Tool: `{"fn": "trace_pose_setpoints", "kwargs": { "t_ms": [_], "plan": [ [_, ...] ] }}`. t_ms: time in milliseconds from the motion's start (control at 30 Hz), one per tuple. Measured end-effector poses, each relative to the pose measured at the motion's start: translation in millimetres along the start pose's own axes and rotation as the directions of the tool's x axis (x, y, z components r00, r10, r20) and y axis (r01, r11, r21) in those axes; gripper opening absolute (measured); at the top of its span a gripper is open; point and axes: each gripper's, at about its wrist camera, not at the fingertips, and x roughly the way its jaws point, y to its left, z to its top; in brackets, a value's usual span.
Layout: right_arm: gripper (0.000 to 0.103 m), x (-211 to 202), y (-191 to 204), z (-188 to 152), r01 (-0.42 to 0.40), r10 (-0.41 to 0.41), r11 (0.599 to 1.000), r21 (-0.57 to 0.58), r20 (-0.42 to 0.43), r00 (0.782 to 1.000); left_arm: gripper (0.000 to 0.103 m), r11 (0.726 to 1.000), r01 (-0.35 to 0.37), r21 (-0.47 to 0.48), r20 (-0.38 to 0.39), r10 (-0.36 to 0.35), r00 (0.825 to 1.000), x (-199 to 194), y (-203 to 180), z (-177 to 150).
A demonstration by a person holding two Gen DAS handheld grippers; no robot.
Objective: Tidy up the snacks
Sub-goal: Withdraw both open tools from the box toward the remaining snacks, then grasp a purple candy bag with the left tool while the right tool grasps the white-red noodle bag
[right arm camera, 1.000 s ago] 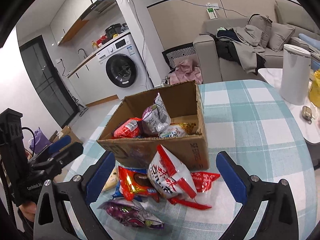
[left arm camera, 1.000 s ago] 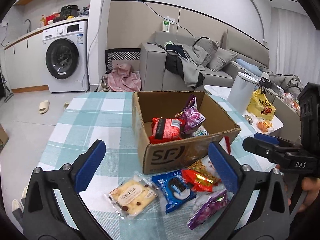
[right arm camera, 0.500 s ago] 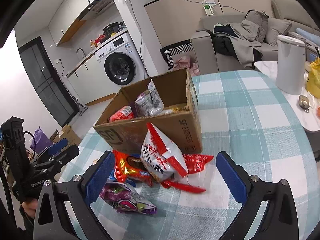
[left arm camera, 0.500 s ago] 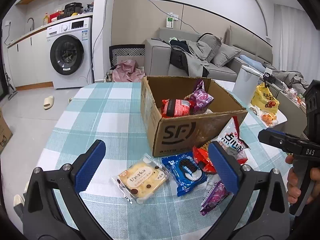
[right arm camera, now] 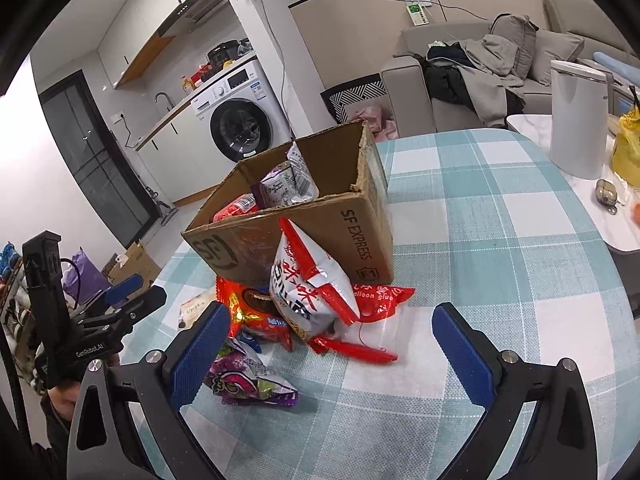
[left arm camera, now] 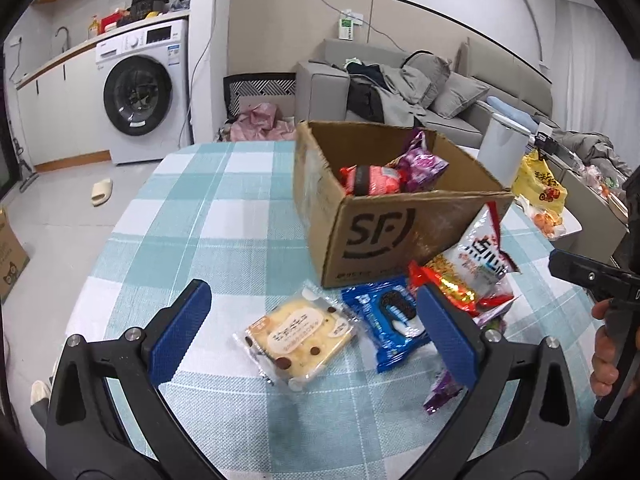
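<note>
A brown cardboard box (left arm camera: 380, 236) (right arm camera: 360, 236) stands on the checked tablecloth (left arm camera: 224, 216) and holds a red pack (left arm camera: 372, 180) and a purple bag (left arm camera: 424, 162). In front of it lie a wrapped yellow cake (left arm camera: 300, 336), a blue cookie pack (left arm camera: 390, 316), an orange-red pack (right arm camera: 252, 308), a white-and-red bag (right arm camera: 312, 280) leaning on the box, and a purple bag (right arm camera: 248, 380). My left gripper (left arm camera: 316, 332) hangs open above the cake and the cookie pack. Over the white-and-red bag, my right gripper (right arm camera: 332, 344) is open and holds nothing.
A white bin (right arm camera: 576, 116) and a yellow bag (left arm camera: 538, 184) stand on a side table to the right. A grey sofa (left arm camera: 420, 88) and a washing machine (left arm camera: 140, 96) are behind the table. The table edge curves off at left and right.
Both grippers have come lower and nearer the snacks in front of the box. The left one has also shifted so the cake and cookie pack sit between its fingers. Nothing was grasped.
</note>
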Motion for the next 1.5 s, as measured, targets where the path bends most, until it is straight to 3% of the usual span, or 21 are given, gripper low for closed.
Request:
{"fn": "trace_pose_setpoints", "kwargs": {
  "t_ms": [167,533,933,1267,1500],
  "plan": [
    [0.102,1.3,1.2,-1.7,-0.023,0.023,1.0,0.01,-0.018,1.0,0.102,1.0,-0.002,-0.005,-0.032,0.002,0.999,9.0,3.1,-7.5],
    [0.102,11.9,10.4,-7.9,-0.015,0.014,0.999,-0.028,-0.046,0.999,0.102,0.996,0.088,0.015,-0.051,-0.088,0.995,7.2,-12.1,-10.5],
    [0.091,20.9,8.5,-11.3,-0.016,0.012,0.999,-0.042,-0.081,0.997,0.102,0.98,0.184,0.08,-0.108,-0.175,0.979,12.8,-44.4,-22.4],
    [0.089,21.5,10.0,-10.8,-0.017,0.013,0.998,-0.055,-0.073,0.997,0.101,0.965,0.239,0.105,-0.157,-0.222,0.962,23.4,-67.9,-35.4],
    [0.088,25.7,14.6,-8.2,0.004,-0.009,0.996,-0.085,-0.062,0.998,0.086,0.955,0.275,0.114,-0.183,-0.252,0.95,31.3,-78.7,-42.0]
  ]
}}
